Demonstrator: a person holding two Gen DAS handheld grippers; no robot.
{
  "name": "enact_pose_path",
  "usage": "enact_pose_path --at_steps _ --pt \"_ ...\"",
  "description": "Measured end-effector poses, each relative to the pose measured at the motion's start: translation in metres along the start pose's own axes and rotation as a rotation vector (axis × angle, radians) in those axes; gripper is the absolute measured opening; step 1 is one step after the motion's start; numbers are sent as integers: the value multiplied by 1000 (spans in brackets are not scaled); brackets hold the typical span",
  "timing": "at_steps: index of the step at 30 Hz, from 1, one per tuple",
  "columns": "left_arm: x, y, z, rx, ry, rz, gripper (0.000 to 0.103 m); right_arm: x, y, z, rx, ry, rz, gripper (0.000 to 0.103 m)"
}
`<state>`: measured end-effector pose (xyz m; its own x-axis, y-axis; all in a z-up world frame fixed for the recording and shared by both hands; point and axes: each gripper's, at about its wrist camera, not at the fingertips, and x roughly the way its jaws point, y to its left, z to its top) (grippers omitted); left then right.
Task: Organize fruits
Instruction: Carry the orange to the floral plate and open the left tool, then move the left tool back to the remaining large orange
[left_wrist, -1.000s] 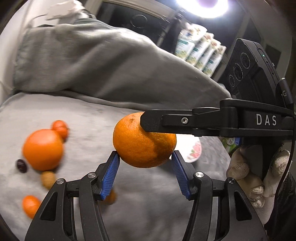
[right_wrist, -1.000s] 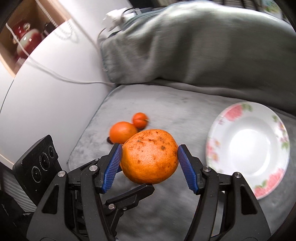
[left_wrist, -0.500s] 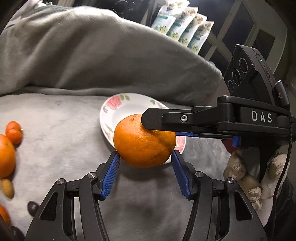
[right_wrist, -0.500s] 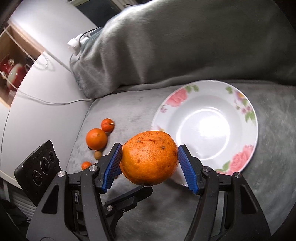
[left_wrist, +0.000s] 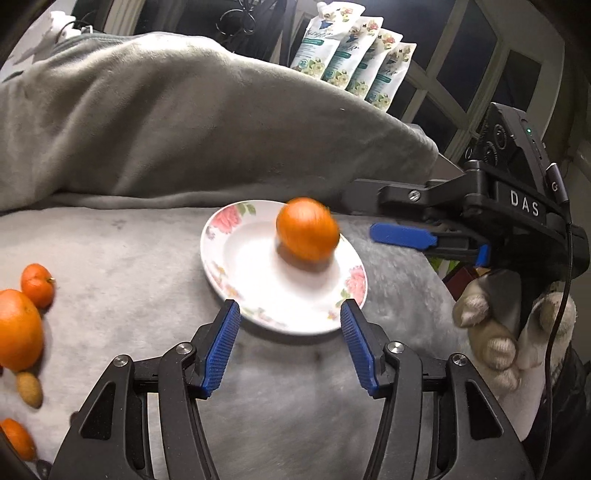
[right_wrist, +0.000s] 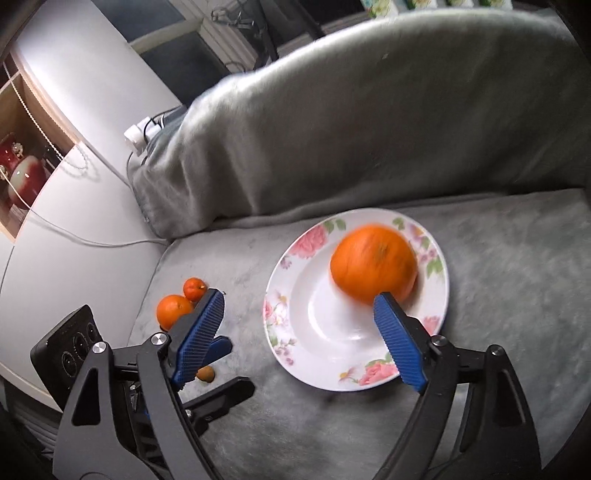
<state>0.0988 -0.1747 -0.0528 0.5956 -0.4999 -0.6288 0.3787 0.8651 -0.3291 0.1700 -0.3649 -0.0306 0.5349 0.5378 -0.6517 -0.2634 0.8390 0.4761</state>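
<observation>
A large orange (left_wrist: 307, 234) (right_wrist: 373, 268), blurred by motion, is on or just over the white flowered plate (left_wrist: 240, 288) (right_wrist: 295, 332) on the grey blanket. My left gripper (left_wrist: 290, 343) is open and empty just before the plate's near rim. My right gripper (right_wrist: 299, 339) is open wide and empty over the plate; it also shows in the left wrist view (left_wrist: 402, 236) at the plate's right. Another orange (left_wrist: 16, 334) (right_wrist: 173, 311) and a small tangerine (left_wrist: 37, 285) (right_wrist: 194, 289) lie to the left.
A tan nut-like fruit (left_wrist: 28, 389) (right_wrist: 205, 374) and another small orange fruit (left_wrist: 16, 437) lie at the left edge. A bunched grey blanket (left_wrist: 184, 122) rises behind the plate. A white wall with a cable (right_wrist: 74, 236) is on the left.
Both grippers were shut on the large orange together. Both have opened and the orange has dropped onto the plate. The right gripper has drawn back to the right.
</observation>
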Motion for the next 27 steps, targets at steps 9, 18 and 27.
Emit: enact_pose_path --at_steps 9,18,27 --pt "-19 6 -9 21 -14 13 57 -20 -4 -6 18 -69 -20 86" --pt "-39 27 -17 -11 -37 35 59 -16 10 -17 -9 -56 -15 86" --pt "-76 72 -26 -45 -51 136 62 1 39 -23 -52 -15 27 86"
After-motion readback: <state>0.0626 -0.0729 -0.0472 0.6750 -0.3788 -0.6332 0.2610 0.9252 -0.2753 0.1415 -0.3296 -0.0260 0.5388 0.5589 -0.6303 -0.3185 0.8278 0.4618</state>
